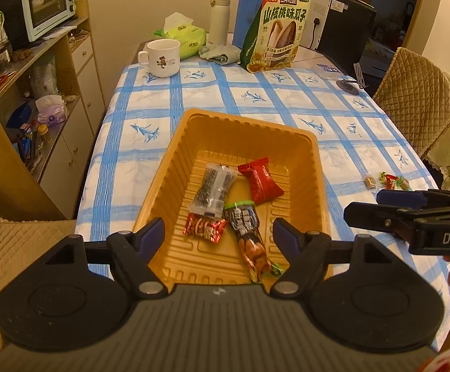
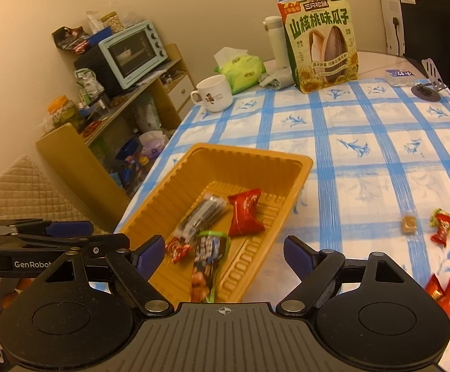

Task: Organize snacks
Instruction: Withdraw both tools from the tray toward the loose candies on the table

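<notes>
Tray is thin glossy orange plastic with ribbed walls; the snack packets in it are shiny crinkled foil and clear film. Tablecloth looks like soft matt cloth, slightly wrinkled; mug is smooth glazed ceramic. Both grippers are matt black plastic with metal pivot pins and blue rubbery pads.
</notes>
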Motion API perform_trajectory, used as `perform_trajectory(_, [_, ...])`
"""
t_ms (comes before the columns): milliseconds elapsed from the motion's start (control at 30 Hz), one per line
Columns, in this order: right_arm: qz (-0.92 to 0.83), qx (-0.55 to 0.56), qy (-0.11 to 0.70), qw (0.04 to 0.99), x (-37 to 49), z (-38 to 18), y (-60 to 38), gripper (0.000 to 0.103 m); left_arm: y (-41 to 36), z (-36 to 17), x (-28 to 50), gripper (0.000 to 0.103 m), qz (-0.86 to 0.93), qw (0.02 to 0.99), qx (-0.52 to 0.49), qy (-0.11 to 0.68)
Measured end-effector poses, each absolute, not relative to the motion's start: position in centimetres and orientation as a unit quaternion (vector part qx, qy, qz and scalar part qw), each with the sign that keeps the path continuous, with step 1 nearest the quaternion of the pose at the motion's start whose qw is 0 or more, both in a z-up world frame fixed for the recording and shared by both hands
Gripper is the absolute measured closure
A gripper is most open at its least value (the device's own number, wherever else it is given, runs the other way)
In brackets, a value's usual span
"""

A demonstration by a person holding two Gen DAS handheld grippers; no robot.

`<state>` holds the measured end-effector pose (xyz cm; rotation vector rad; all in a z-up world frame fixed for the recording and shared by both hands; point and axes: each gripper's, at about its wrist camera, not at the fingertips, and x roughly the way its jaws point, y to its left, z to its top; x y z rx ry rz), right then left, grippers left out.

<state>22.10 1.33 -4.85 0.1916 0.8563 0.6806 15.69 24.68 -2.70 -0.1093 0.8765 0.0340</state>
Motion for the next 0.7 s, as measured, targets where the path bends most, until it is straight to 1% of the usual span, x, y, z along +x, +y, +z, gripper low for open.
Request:
perform_trajectory(333, [0.338, 0.083, 0.409, 0.844, 19.1, -4.1, -3.0, 0.019, 20.6, -1.9, 11.5, 0.028, 0.033, 0.904, -0.064, 0.422])
perform_trajectory(700, [0.316, 0.066, 0.438, 0.839, 16.8, -6.1, -10.2, 0.019, 14.1, -2.7, 9.4, 0.028, 0.010, 0.899, -0.065, 0.433])
